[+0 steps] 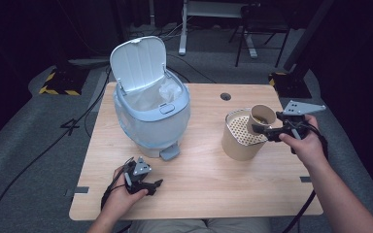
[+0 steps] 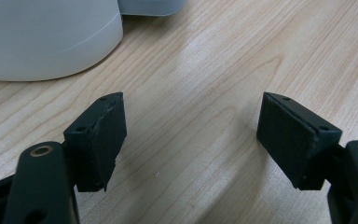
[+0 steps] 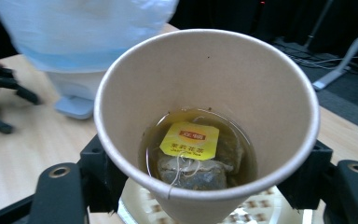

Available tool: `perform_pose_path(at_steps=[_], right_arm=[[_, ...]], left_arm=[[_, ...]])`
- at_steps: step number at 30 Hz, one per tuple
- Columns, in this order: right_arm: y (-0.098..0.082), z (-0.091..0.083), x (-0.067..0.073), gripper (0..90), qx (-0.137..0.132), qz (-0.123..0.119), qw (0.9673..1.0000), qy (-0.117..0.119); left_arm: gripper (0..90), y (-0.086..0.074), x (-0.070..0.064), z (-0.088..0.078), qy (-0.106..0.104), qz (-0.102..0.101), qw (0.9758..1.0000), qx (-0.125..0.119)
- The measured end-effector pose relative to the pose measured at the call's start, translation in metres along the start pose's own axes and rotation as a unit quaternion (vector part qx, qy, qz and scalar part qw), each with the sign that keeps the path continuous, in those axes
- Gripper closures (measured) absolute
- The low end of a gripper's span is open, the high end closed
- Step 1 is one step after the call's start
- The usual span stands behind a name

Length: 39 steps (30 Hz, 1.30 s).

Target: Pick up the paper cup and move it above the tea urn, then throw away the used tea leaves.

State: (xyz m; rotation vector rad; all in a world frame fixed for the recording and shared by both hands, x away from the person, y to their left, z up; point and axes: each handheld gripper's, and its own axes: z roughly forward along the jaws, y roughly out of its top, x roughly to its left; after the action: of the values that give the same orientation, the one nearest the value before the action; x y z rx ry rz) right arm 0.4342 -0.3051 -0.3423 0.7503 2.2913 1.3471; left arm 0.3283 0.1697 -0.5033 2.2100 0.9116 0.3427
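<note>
Cup [image 1: 262,116] w/ tea bag [image 3: 191,154] is sitting clamped in right hand-held gripper [image 1: 272,130], tilting over strainer tub [image 1: 242,136]. Left hand-held gripper [image 1: 143,180] is resting wide, empty, on worktop [image 1: 204,184]. Next: prob tipping further, w/o spilling.

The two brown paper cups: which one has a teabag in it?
The small brown paper cup clamped in the right gripper, tilted over the big brown container, whose top is a perforated strainer.

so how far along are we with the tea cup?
Done: bin lid stands open, and the right gripper has the paper cup clamped and tilted over the perforated strainer container. In hand: tea and tea bag are in the cup. Left: likely straining the liquid, then binning the bag. Left gripper rests open on the table.
</note>
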Motion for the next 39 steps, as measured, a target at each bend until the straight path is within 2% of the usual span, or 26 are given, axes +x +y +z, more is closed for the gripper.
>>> perform_pose_path(at_steps=[1, 2, 6, 10, 15, 18, 21, 22, 24, 25, 26, 27, 29, 31, 36, 37, 38, 39], right_arm=[[0.000, 0.000, 0.000, 29.2, 0.000, 0.000, 1.0000, 0.000], [0.000, 0.002, -0.008, 29.2, 0.003, -0.002, 1.0000, -0.009], [0.001, 0.004, -0.019, 29.2, 0.010, -0.004, 0.9997, -0.020], [0.002, 0.006, -0.028, 29.2, 0.009, -0.006, 0.9997, -0.024], [0.003, 0.008, -0.033, 29.2, 0.013, 0.003, 0.9996, -0.024], [0.003, 0.009, -0.033, 29.2, 0.016, -0.004, 0.9995, -0.025], [0.005, 0.008, -0.031, 29.2, 0.023, -0.030, 0.9986, -0.038], [0.005, 0.008, -0.031, 29.2, 0.023, -0.030, 0.9986, -0.038], [0.007, 0.007, -0.030, 29.3, 0.029, -0.065, 0.9958, -0.057], [0.007, 0.007, -0.030, 29.3, 0.029, -0.065, 0.9958, -0.057], [0.008, 0.007, -0.030, 29.3, 0.031, -0.078, 0.9945, -0.062], [0.009, 0.007, -0.029, 29.4, 0.033, -0.106, 0.9912, -0.072], [0.009, 0.008, -0.029, 29.6, 0.032, -0.126, 0.9885, -0.077], [0.009, 0.008, -0.028, 29.8, 0.033, -0.156, 0.9832, -0.089], [0.009, 0.008, -0.024, 29.9, 0.040, -0.237, 0.9642, -0.112], [0.009, 0.008, -0.023, 29.9, 0.041, -0.254, 0.9595, -0.115], [0.009, 0.008, -0.023, 29.9, 0.041, -0.254, 0.9595, -0.115], [0.008, 0.008, -0.022, 29.9, 0.047, -0.283, 0.9500, -0.123]], left_arm=[[24.6, 0.000, 0.000, 0.000, 0.000, 0.000, 1.0000, 0.000], [24.6, 0.000, 0.000, 0.000, 0.000, 0.001, 1.0000, 0.000], [24.6, 0.000, 0.000, 0.000, -0.001, 0.002, 1.0000, 0.000], [24.6, 0.000, 0.000, 0.000, 0.000, 0.001, 1.0000, 0.000], [24.5, 0.000, 0.000, 0.000, 0.000, 0.000, 1.0000, 0.000], [24.4, 0.000, 0.000, 0.000, -0.001, 0.000, 1.0000, 0.000], [24.4, 0.000, 0.000, 0.000, 0.001, 0.002, 1.0000, 0.000], [24.3, 0.000, 0.000, 0.000, 0.001, 0.002, 1.0000, 0.000], [24.4, 0.000, 0.000, 0.000, 0.001, 0.002, 1.0000, 0.000], [24.4, 0.000, 0.000, 0.000, 0.001, 0.002, 1.0000, 0.000], [24.3, 0.000, 0.000, 0.000, 0.001, 0.002, 1.0000, 0.000], [24.3, 0.000, 0.000, 0.000, 0.001, 0.002, 1.0000, 0.000], [24.4, 0.000, 0.000, 0.000, 0.001, 0.002, 1.0000, 0.000], [24.4, 0.000, 0.000, 0.000, 0.000, 0.001, 1.0000, 0.000], [24.3, 0.000, 0.000, 0.000, 0.000, 0.001, 1.0000, 0.000], [24.3, 0.000, 0.000, 0.000, 0.000, 0.001, 1.0000, 0.000], [24.3, 0.000, 0.000, 0.000, 0.000, 0.001, 1.0000, 0.000], [24.3, 0.000, 0.000, 0.000, 0.000, 0.001, 1.0000, 0.000]])
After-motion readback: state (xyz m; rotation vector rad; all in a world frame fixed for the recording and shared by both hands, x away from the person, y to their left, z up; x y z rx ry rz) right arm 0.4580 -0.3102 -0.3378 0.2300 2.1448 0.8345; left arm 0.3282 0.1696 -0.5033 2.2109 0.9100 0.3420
